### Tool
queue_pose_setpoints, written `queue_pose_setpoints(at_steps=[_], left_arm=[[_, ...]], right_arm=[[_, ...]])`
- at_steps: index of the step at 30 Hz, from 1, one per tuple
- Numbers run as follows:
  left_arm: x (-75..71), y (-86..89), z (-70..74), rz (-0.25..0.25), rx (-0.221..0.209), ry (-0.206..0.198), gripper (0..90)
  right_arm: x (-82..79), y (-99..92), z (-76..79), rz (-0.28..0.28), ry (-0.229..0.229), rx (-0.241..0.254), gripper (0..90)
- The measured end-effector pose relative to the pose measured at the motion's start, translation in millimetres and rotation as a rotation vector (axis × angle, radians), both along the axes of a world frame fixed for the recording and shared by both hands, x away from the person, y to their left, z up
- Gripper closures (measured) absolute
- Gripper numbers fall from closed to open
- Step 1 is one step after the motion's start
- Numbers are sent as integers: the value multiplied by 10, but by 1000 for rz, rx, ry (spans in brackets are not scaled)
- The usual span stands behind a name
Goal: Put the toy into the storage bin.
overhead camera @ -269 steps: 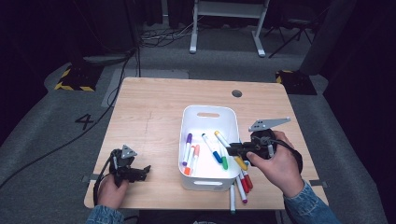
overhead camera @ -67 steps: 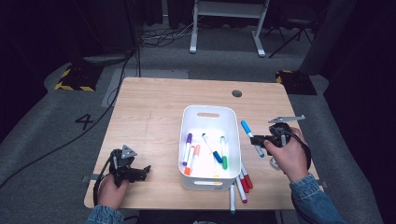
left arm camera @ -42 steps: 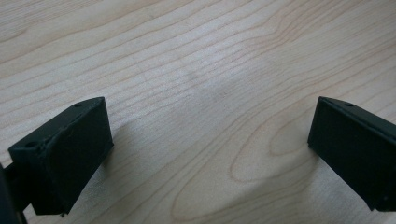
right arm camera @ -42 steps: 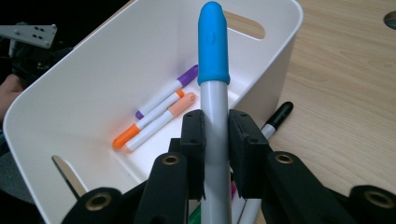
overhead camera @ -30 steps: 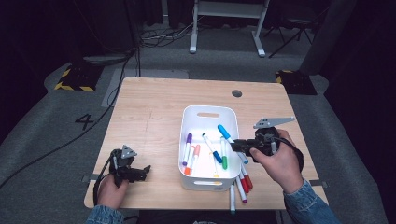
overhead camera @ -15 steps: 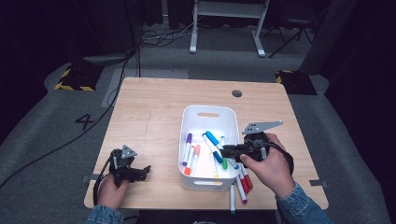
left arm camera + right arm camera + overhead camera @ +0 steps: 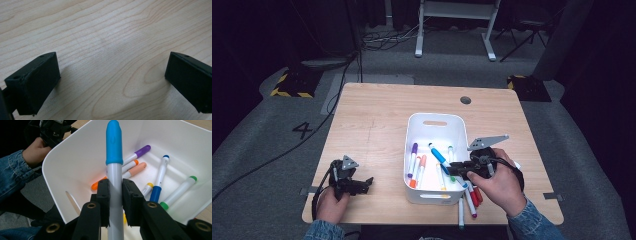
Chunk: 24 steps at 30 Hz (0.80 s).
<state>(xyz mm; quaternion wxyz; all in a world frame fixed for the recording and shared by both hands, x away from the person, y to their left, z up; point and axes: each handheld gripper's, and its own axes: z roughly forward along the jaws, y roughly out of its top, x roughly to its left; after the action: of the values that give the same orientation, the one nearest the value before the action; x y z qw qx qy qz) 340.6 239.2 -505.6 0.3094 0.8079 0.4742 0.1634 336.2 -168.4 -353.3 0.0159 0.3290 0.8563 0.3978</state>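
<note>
Sorting looks roughly half done: several markers lie in the white bin (image 7: 435,122), a few more markers (image 7: 472,200) wait on the table (image 7: 377,115) beside it; the right gripper (image 7: 115,192) is clamped on a light-blue-capped marker (image 7: 114,145), grey-barrelled, poised over the bin; the left gripper (image 7: 112,75) rests on the table, jaws apart, empty.

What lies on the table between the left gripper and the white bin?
Nothing: in the high view, the wooden table is bare between the left gripper and the white bin.
</note>
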Motion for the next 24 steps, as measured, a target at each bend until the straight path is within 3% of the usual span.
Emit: queue_pose_setpoints(at_steps=[24], left_arm=[[0,0,0,1,1,-1,0]], right_arm=[[-20,217,-204,31,-2,-175,743]])
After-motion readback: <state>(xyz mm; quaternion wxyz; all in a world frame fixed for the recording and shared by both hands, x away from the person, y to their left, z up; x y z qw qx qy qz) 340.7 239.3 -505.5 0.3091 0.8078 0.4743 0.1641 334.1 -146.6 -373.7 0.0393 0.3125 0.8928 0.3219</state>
